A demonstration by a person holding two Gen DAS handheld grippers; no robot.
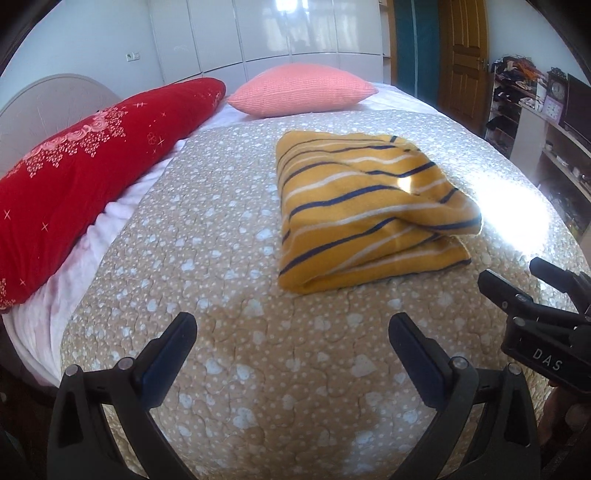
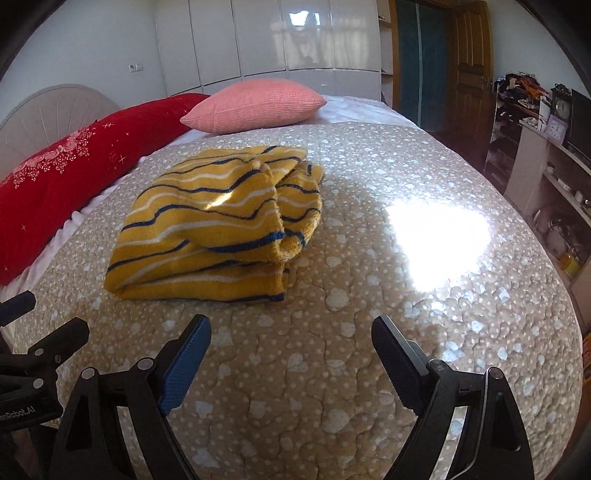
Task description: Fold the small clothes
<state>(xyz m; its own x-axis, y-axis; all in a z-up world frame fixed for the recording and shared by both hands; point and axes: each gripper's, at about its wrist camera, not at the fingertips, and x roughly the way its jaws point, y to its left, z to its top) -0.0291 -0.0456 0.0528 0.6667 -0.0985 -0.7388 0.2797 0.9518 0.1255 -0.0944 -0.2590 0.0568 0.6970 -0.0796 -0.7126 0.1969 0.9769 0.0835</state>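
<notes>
left wrist view is showing the yellow striped garment (image 1: 365, 210) lying folded in a bundle on the quilted bedspread (image 1: 229, 258), looking about done, while left gripper (image 1: 291, 339) and right gripper (image 2: 291, 339) are hovering spread and empty.

Home bedroom: bed (image 1: 258, 369) w/ heart-print quilt, red bolster (image 1: 92, 166) & pink pillow (image 1: 301, 88) by a headboard (image 1: 48, 99), glossy white wardrobe (image 1: 288, 33), wooden door (image 1: 463, 48), cluttered shelves (image 1: 517, 96) w/ clocks.

folded striped garment (image 1: 365, 210) on bedspread (image 1: 221, 258), left claw (image 1: 291, 350) spread
</notes>
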